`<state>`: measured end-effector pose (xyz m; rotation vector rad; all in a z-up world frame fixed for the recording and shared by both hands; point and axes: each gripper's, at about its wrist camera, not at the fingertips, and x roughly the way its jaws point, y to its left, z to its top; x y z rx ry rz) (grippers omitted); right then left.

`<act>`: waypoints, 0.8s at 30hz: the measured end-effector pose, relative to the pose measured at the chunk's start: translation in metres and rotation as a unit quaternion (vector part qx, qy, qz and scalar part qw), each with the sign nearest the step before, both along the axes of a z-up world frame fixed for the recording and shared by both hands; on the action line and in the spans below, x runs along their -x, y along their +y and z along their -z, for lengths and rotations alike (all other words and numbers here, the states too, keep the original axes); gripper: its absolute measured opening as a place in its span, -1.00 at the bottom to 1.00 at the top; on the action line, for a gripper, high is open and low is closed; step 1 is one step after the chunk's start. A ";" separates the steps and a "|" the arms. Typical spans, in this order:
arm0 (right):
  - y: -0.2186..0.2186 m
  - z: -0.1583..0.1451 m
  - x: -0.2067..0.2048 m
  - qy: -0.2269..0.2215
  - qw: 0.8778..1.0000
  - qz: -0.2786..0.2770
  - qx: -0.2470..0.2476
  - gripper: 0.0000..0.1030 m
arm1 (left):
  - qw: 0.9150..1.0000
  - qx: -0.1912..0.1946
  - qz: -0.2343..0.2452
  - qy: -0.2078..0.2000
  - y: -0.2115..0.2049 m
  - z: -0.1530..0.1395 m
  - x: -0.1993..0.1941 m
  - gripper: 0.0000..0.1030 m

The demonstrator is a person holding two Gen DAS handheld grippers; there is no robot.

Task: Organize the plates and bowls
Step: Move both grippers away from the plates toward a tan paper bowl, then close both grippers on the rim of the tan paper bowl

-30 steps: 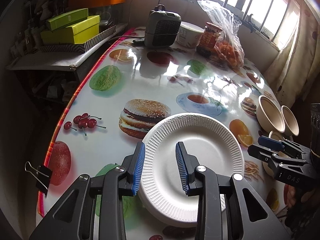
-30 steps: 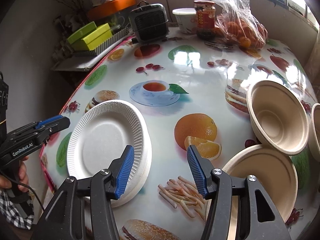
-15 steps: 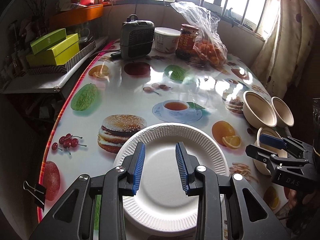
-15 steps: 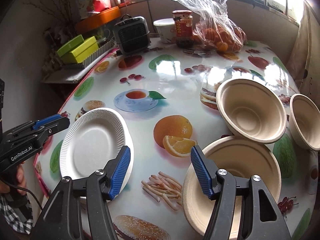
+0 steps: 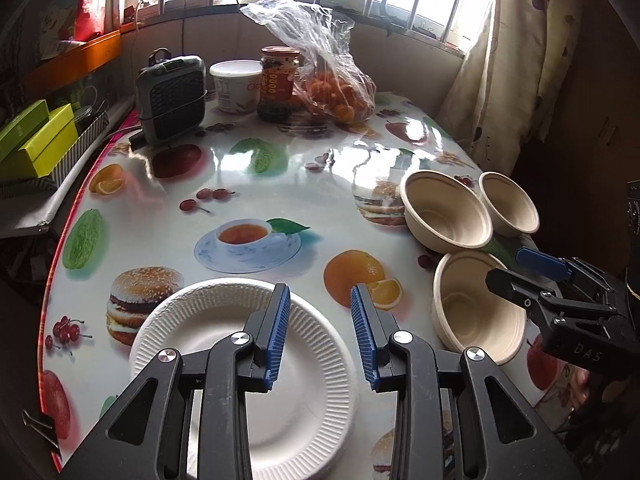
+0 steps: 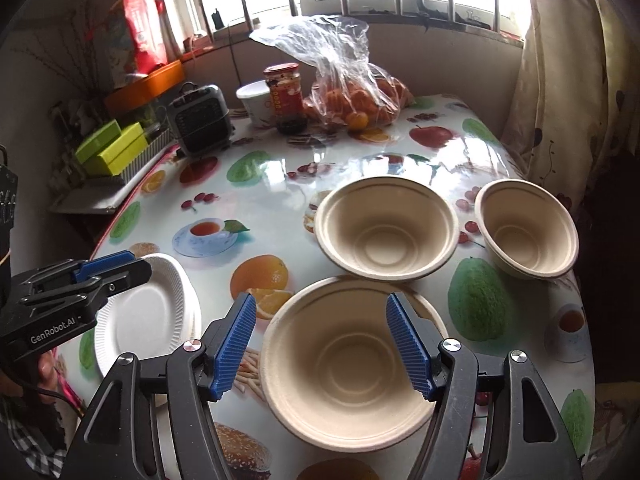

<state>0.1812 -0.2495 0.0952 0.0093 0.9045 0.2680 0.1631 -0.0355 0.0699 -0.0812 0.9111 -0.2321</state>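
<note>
The right gripper (image 6: 320, 346) hangs over the nearest bowl (image 6: 348, 364) in the lower middle of its own view, its blue-padded jaws opening, set wide on either side of the bowl's rim with no pad pressing on it. Above that bowl in the frame sits a second large bowl (image 6: 386, 228), its rim touching or just overlapping the nearest one, and a smaller bowl (image 6: 526, 230) stands to the right of it, at the right edge of the worktop (image 6: 360, 164). The left gripper (image 5: 320, 336) is held over the right part of a stack of white paper plates (image 5: 244, 376) at the bottom of its view, jaws a narrow gap apart with nothing between the pads; the plates lie flat on the worktop below it. In the right wrist view those plates (image 6: 148, 316) sit at the lower left, with the left gripper (image 6: 132, 262) poking in above them from the frame's left edge. At the upper middle of both frames, along the worktop's far side under the window, stand a small grey heater (image 5: 172, 100), a white tub (image 5: 236, 86), a red-labelled jar (image 5: 280, 78) and a clear plastic bag of oranges (image 5: 328, 80). Yellow-green boxes (image 5: 32, 140) rest on a side shelf at the left.
</note>
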 end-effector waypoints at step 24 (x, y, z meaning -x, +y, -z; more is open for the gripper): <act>-0.094 0.013 -0.036 -0.003 0.997 0.064 -0.034 0.32 | 0.998 0.033 0.046 0.036 -0.086 0.006 -0.073 -0.36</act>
